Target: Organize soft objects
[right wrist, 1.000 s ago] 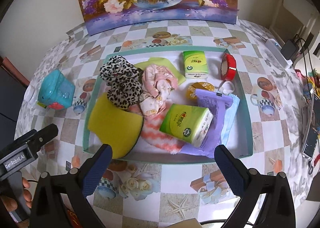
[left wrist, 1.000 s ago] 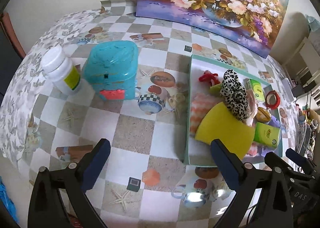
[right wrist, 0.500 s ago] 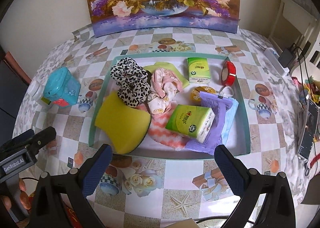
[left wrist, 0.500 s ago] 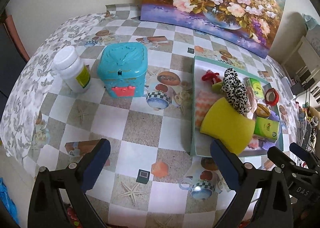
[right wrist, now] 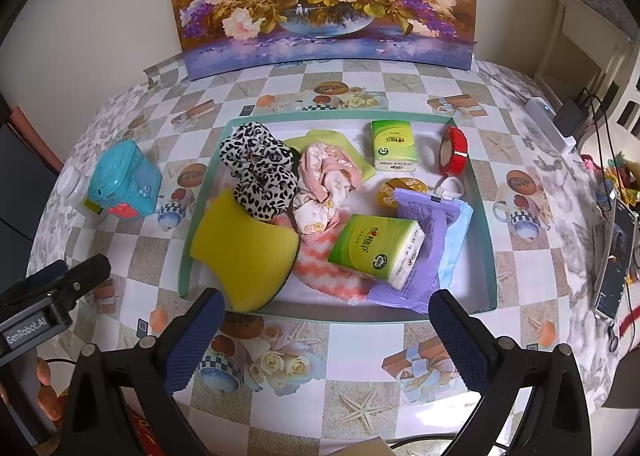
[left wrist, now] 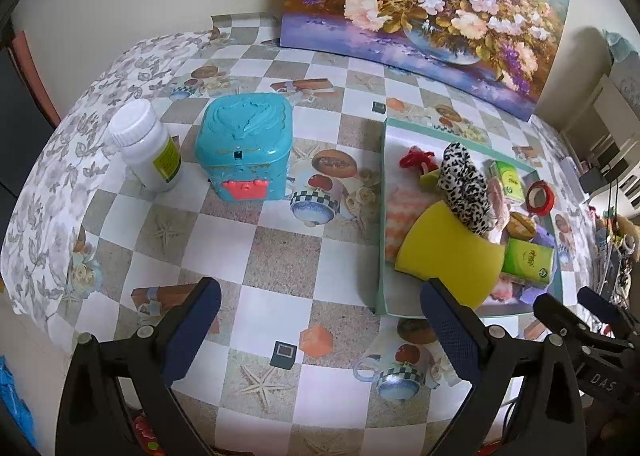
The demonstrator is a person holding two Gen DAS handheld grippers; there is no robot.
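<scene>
A teal plastic box (left wrist: pixel 244 145) and white bottle (left wrist: pixel 146 145) stand left of the shallow green-rimmed tray (right wrist: pixel 486 240), where a yellow curved sponge (right wrist: pixel 242 252) leans under a leopard-print scrunchie (right wrist: pixel 260 169), while both the left gripper (left wrist: pixel 320 320) and right gripper (right wrist: pixel 326 330) hover spread wide and empty.

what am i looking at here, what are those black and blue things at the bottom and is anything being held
Those are hand-held tongs, one in each of a person's hands, each with a camera looking along its two fingers. One picture is from the left tongs, the other from the right tongs. Both are open and hold nothing.

On the checked tablecloth sits a shallow tray with a yellow sponge, a leopard-print scrunchie, pink cloth, two green tissue packs, a purple packet and red tape. Beside the tray stand a teal box and a white bottle.
</scene>
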